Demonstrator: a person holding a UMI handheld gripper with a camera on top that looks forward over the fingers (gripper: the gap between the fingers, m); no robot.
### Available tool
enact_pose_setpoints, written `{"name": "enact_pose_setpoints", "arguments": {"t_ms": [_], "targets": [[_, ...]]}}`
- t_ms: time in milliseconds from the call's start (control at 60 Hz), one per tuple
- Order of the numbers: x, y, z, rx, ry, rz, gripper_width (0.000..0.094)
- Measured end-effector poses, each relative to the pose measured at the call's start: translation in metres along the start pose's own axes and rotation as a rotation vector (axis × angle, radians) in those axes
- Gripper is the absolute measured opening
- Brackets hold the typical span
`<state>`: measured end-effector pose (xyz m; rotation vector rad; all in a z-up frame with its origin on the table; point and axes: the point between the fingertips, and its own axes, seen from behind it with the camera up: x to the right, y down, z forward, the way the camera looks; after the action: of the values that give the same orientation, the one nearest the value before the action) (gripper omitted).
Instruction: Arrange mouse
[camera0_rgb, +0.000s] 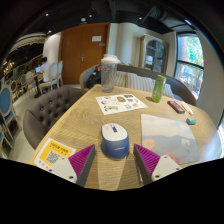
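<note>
A blue and white computer mouse (115, 140) lies on the round wooden table (85, 115), just ahead of my fingers and between their tips. My gripper (115, 160) is open, with a purple pad (82, 158) on the left and the other pad (148, 158) on the right. Each pad stands apart from the mouse's sides, which rests on the table by itself.
A white mat (168, 135) lies right of the mouse. Behind are a paper sheet (121, 102), a clear tumbler with straw (109, 73), a green can (158, 87) and small items (177, 106). A yellow QR card (54, 155) sits left. Grey chairs (45, 105) ring the table.
</note>
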<state>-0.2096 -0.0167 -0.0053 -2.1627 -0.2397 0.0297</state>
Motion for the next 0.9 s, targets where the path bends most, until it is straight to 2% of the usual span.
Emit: {"name": "enact_pose_setpoints", "arguments": {"t_ms": [200, 250, 450, 667, 783, 900], "targets": [[0.000, -0.007, 0.025, -0.036, -0.053, 0.080, 0.0790], [0.010, -0.010, 0.028, -0.037, -0.035, 0.096, 0.0761], [0.011, -0.022, 0.045, -0.042, -0.010, 0.111, 0.0760], [0.015, -0.028, 0.055, -0.018, 0.022, 0.150, 0.0564], [0.015, -0.026, 0.054, -0.027, 0.020, 0.130, 0.0545], [0.012, -0.026, 0.052, -0.027, 0.002, 0.096, 0.0466]]}}
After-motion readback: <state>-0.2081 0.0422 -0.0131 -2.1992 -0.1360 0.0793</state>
